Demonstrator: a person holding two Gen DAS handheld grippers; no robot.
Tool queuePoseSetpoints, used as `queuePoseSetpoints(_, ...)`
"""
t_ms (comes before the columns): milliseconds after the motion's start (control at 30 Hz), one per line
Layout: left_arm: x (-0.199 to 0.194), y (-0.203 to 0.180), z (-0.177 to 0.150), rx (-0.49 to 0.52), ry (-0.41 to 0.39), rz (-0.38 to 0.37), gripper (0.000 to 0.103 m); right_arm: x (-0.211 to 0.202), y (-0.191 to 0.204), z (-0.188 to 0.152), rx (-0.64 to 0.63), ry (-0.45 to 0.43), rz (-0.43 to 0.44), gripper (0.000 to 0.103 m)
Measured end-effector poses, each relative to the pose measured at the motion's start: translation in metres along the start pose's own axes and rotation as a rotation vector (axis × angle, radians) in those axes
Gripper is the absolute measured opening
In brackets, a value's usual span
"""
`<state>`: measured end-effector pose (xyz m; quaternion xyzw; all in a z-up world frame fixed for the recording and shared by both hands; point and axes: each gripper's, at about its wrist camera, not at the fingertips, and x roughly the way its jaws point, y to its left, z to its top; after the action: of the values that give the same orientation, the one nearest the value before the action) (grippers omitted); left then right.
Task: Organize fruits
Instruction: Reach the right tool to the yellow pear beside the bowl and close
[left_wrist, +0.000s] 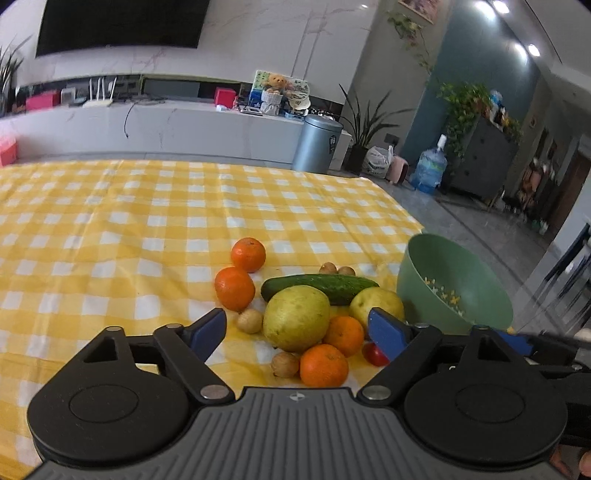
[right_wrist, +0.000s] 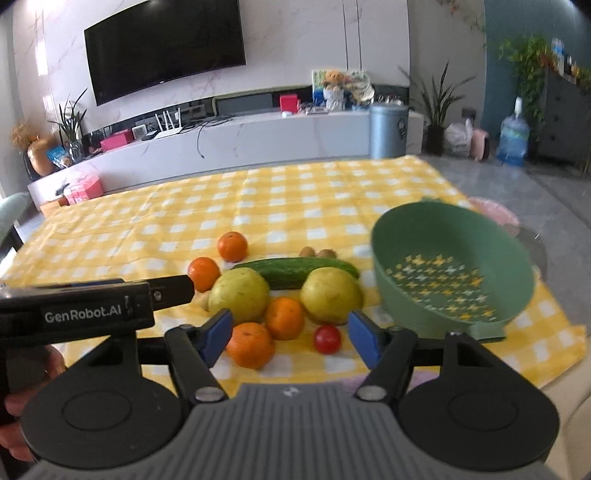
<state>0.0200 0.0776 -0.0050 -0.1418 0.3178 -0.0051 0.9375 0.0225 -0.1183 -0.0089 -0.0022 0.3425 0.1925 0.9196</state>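
A pile of fruit lies on the yellow checked cloth (left_wrist: 110, 229). It holds several oranges (left_wrist: 324, 364), two yellow pears (left_wrist: 296, 317), a cucumber (left_wrist: 319, 286), small brown fruits (left_wrist: 250, 320) and a cherry tomato (left_wrist: 373, 354). Right of the pile a green bowl (left_wrist: 454, 284) sits tilted, with nothing in it. My left gripper (left_wrist: 297, 328) hovers open just before the pile, its fingers either side of the big pear without touching it. My right gripper (right_wrist: 291, 334) is open too, holding nothing, with an orange (right_wrist: 251, 345) and the tomato (right_wrist: 327, 339) seen between its fingers. The bowl (right_wrist: 452, 269) is to its right.
The left tool's black housing (right_wrist: 96, 310) reaches in from the left in the right wrist view, with a person's hand (right_wrist: 18, 410) below it. The cloth's right edge (right_wrist: 569, 332) runs just past the bowl. A grey bin (right_wrist: 388, 129) and a white console (right_wrist: 221, 147) stand beyond the table.
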Motion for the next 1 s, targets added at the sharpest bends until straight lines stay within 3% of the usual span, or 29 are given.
queuePoseSetpoints(67,0.005,0.011,-0.001,-0.046,-0.005,0.008,0.087,0.009,-0.004,0.003,0.072,0.007,0.045,0.059)
queuePoseSetpoints(200,0.021,0.020,-0.005,-0.014,0.038,0.048,0.081,0.028,-0.017,0.014,0.269,0.043,0.103,0.057)
queuePoseSetpoints(300,0.031,0.025,-0.008,-0.009,0.065,0.065,0.077,0.044,-0.023,0.023,0.408,0.062,0.148,0.043)
queuePoseSetpoints(367,0.035,0.028,-0.009,-0.009,0.071,0.046,0.076,0.051,-0.021,0.031,0.416,0.062,0.130,0.043)
queuePoseSetpoints(433,0.037,0.027,-0.011,0.002,0.067,0.023,0.075,0.063,-0.017,0.040,0.391,0.094,0.053,0.043)
queuePoseSetpoints(533,0.041,0.022,-0.014,0.039,0.081,0.008,0.073,0.077,-0.029,0.043,0.505,0.127,-0.039,0.043)
queuePoseSetpoints(567,0.043,0.020,-0.014,0.048,0.085,0.007,0.073,0.082,-0.033,0.042,0.546,0.138,-0.051,0.043)
queuePoseSetpoints(633,0.045,0.018,-0.016,0.063,0.091,0.001,0.073,0.090,-0.036,0.037,0.612,0.152,-0.089,0.056)
queuePoseSetpoints(767,0.048,0.018,-0.017,0.061,0.098,-0.011,0.073,0.093,-0.046,0.029,0.725,0.126,-0.137,0.061)
queuePoseSetpoints(900,0.050,0.021,-0.017,0.039,0.111,-0.034,0.073,0.110,-0.043,0.033,0.724,0.131,-0.143,0.069)
queuePoseSetpoints(933,0.051,0.021,-0.017,0.035,0.118,-0.036,0.073,0.114,-0.040,0.035,0.698,0.149,-0.148,0.077)
queuePoseSetpoints(1000,0.053,0.024,-0.017,0.017,0.143,-0.058,0.073,0.121,-0.035,0.039,0.626,0.168,-0.160,0.081)
